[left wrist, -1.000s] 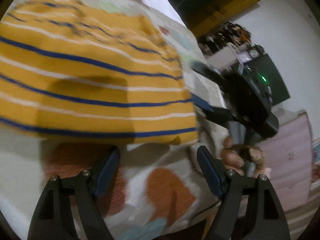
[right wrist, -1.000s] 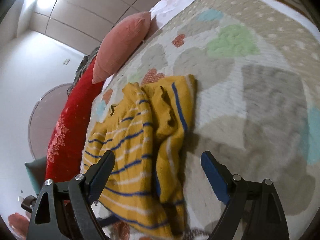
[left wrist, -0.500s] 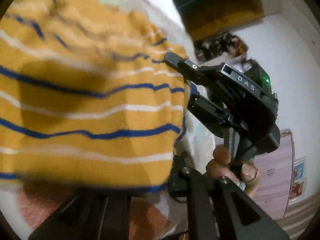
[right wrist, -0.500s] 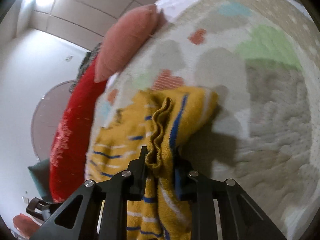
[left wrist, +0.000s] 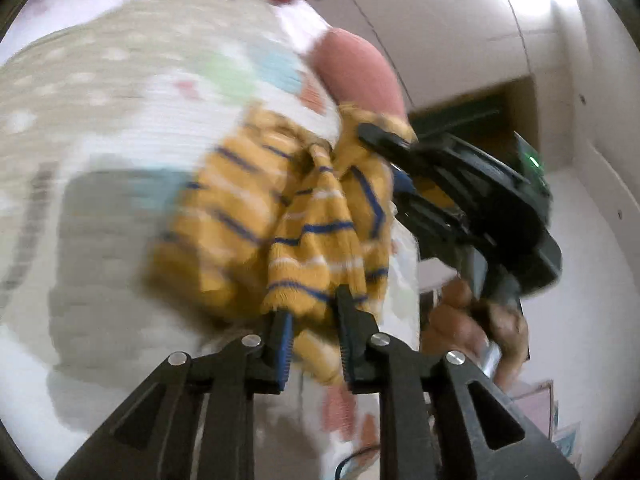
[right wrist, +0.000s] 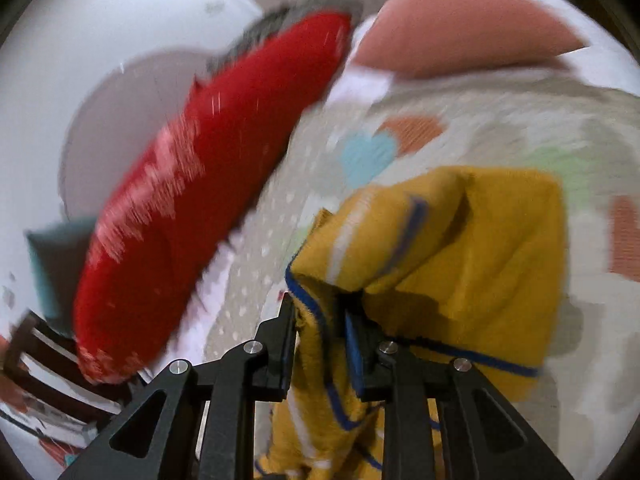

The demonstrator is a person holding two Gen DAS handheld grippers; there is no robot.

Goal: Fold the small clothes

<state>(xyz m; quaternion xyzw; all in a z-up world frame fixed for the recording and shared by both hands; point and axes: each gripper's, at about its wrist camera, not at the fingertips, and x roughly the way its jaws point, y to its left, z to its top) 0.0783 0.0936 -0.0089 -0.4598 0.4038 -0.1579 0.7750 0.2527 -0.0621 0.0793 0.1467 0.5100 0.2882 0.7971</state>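
Observation:
A small yellow knit garment with blue and white stripes [left wrist: 304, 224] hangs bunched above the patterned bedspread [left wrist: 100, 128]. My left gripper [left wrist: 314, 332] is shut on its lower edge. My right gripper [right wrist: 320, 336] is shut on another edge of the same garment [right wrist: 460, 248], and it shows in the left wrist view [left wrist: 404, 160] clamping the cloth's far corner. Both views are motion-blurred.
A pink pillow [right wrist: 460, 28] and a red cushion [right wrist: 208, 176] lie at the head of the bed. The bedspread [right wrist: 500, 128] spreads to the right of the cushion. A hand [left wrist: 472, 320] holds the right gripper's handle. A dark doorway [left wrist: 480, 112] stands beyond.
Both grippers went from open to shut on the garment's edges, then lifted it off the bedspread. The views swung toward the pillows.

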